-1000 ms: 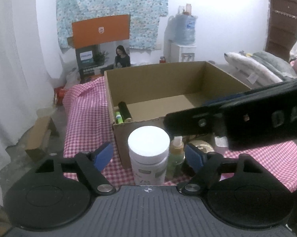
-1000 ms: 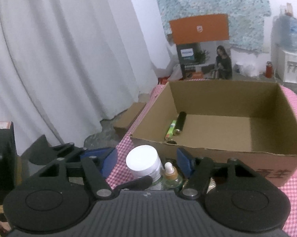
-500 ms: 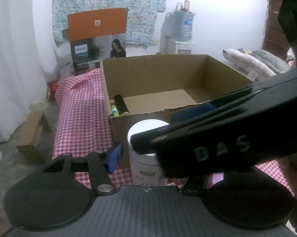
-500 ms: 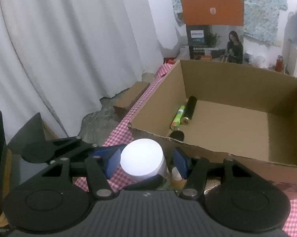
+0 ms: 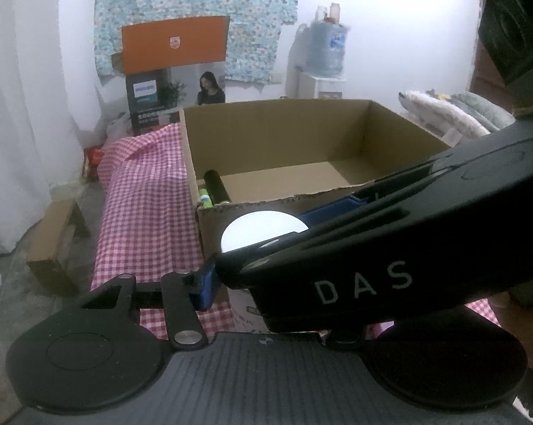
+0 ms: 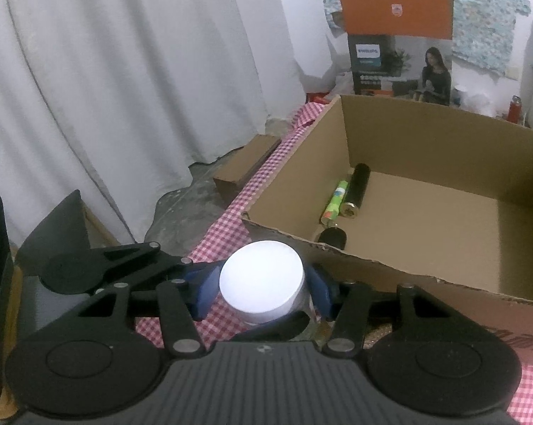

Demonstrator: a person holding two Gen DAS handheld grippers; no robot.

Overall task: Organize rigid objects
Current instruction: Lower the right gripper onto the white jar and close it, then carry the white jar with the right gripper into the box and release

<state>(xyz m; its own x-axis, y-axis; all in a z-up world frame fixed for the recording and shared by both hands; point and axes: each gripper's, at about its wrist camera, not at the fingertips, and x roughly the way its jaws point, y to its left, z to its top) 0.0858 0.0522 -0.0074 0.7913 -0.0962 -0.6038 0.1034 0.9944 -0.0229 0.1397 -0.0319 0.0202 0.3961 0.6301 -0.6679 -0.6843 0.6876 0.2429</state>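
We note the white-lidded jar (image 6: 262,285) on the checked cloth (image 6: 259,198), just before the cardboard box (image 6: 443,283). The right gripper (image 6: 262,288) has been closing and its blue pads (image 6: 207,288) now sit against the jar's sides. The left gripper (image 5: 266,279) has also been narrowing; the right gripper's body crosses it and hides its far finger, so we cannot tell its grip. Inside the box lie a black tube (image 6: 355,189) and a green tube (image 6: 334,202). A dark item at the near wall is unclear.

White curtain (image 6: 107,88), orange-topped carton (image 5: 174,74), water jug (image 5: 326,49).
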